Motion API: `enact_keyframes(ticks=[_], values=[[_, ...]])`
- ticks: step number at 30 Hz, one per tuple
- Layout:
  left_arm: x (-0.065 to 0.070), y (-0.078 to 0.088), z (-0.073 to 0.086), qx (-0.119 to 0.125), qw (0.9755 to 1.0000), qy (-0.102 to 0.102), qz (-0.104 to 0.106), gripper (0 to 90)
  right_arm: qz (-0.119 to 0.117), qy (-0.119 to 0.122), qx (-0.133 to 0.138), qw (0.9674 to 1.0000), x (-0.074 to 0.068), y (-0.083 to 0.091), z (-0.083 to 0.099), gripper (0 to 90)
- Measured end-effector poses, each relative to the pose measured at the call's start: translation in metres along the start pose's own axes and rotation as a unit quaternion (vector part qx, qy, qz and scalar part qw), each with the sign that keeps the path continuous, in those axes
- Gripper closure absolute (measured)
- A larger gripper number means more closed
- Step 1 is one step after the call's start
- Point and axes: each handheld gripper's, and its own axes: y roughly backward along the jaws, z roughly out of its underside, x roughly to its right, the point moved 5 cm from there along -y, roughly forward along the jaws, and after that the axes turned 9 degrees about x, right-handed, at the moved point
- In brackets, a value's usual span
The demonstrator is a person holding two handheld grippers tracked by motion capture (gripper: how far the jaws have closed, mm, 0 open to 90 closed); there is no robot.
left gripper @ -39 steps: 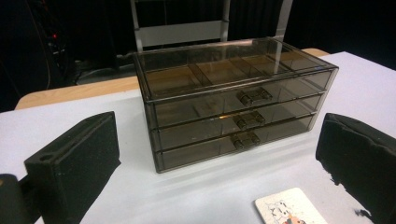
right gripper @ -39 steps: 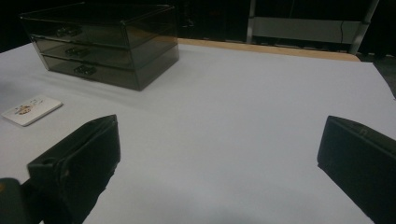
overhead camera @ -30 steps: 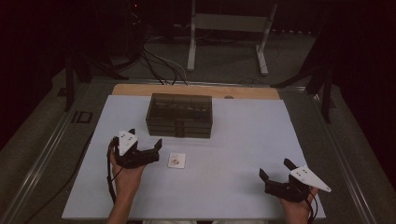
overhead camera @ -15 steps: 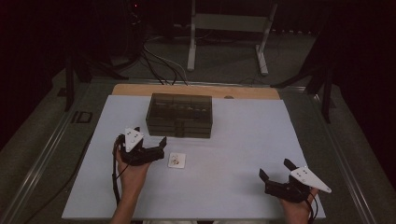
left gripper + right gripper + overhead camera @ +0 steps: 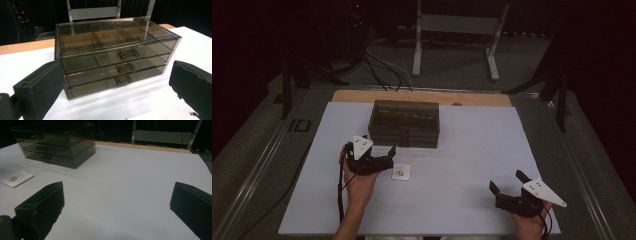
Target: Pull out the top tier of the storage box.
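Left gripper view: spread left tool [image 5: 117, 87] facing drawer box [image 5: 117, 60].

There is 1 smoky clear drawer box [image 5: 404, 124] near the table's far edge, with 3 drawers [image 5: 117, 67] stacked in it, each with 1 small handle [image 5: 128, 54], so 3 handles. Its top tray is split into 4 compartments [image 5: 110, 37]. 1 small white card [image 5: 401, 171] lies just before the box. 2 grippers are in play: the left gripper [image 5: 384, 155] and the right gripper [image 5: 507, 182].
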Motion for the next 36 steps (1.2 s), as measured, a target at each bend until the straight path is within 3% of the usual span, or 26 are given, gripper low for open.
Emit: enact_keyframes(ticks=[18, 20, 36], values=[[0.016, -0.018, -0.004, -0.008, 0.9999, -0.002, 0.007, 1.1, 0.002, -0.002, 0.003, 1.0000, 0.001, 0.001, -0.001, 0.0], [0.017, -0.020, -0.003, -0.010, 0.9999, -0.001, -0.001, 1.1, 0.002, -0.003, 0.003, 1.0000, 0.001, 0.001, -0.001, 0.0], [0.026, -0.031, -0.002, -0.020, 0.9998, 0.002, -0.001, 1.1, 0.001, -0.001, 0.001, 1.0000, 0.001, 0.001, 0.000, 0.0]])
